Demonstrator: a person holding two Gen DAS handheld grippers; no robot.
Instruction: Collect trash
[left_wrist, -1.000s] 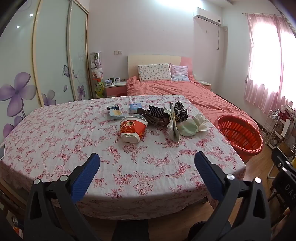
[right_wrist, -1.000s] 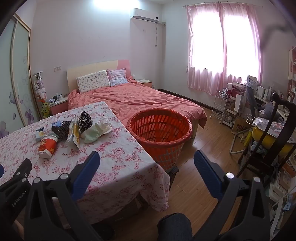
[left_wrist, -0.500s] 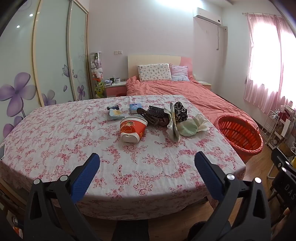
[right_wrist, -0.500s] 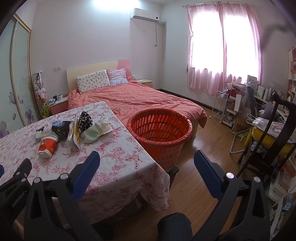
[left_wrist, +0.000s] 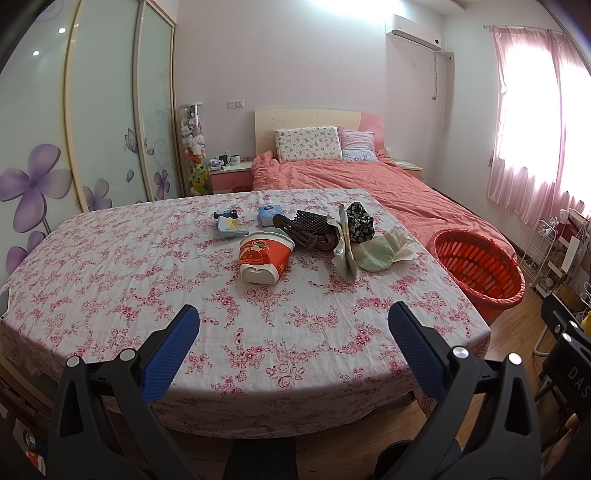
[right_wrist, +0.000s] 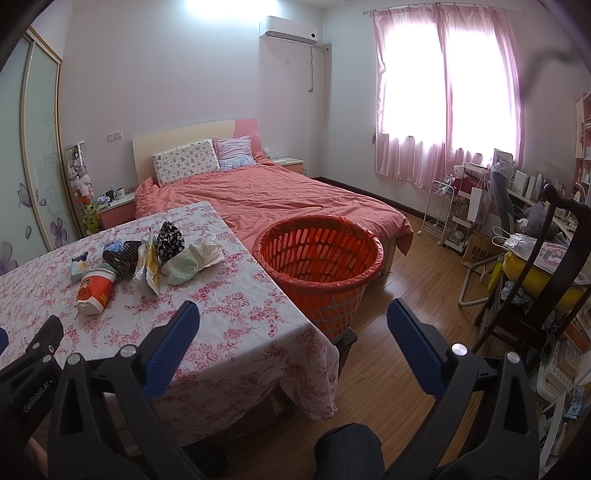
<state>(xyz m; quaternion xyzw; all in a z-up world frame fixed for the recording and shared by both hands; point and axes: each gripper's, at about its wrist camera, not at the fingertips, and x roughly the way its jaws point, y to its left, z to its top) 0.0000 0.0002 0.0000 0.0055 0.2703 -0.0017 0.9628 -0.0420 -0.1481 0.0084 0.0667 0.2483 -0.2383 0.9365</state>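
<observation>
Floral table (left_wrist: 147, 258), one red cup (left_wrist: 264, 256), one orange basket (right_wrist: 319, 258), two empty spread grippers (left_wrist: 293, 332).

Daylight is pouring through the pink curtains (right_wrist: 439, 88), blowing the window area out to near white in both views. A ceiling glare patch (left_wrist: 343, 3) is washing out the top edge of the left wrist view. The room is reading evenly bright with a pink cast; shadows under the table (right_wrist: 236, 332) are staying soft. Fisheye distortion is bending the wardrobe doors (left_wrist: 107, 110) and table rim. Dark vignetting is closing in at all corners. A blurred dark smear (right_wrist: 546, 62) is showing at upper right of the right wrist view. Centre focus is holding sharp.
</observation>
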